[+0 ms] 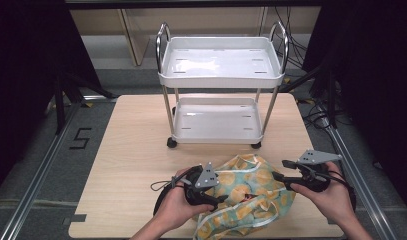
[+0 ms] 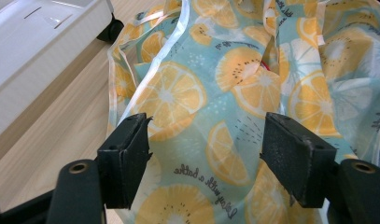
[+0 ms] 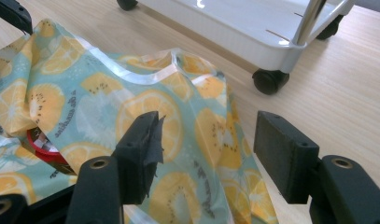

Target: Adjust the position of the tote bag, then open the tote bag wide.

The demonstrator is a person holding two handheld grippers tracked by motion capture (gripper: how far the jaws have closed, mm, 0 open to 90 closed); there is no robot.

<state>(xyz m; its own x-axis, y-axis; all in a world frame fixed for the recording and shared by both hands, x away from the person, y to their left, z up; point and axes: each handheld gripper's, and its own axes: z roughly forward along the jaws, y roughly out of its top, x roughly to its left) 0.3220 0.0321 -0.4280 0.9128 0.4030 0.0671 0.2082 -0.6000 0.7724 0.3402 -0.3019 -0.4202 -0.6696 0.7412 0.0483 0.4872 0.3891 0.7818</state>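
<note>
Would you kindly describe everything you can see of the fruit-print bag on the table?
The fruit-print bag is thin, glossy, crinkled film, teal with orange citrus slices and small script. It lies slumped at the near edge of the wooden table, in front of the white cart. Its mouth gapes slightly, showing something red inside. The left gripper and right gripper flank it with jaws open, not pressing it.

table: light wood [image 1: 126, 165] | cart: white two-tier [image 1: 221, 75] | floor: grey [image 1: 26, 165] | surroundings: dark
</note>
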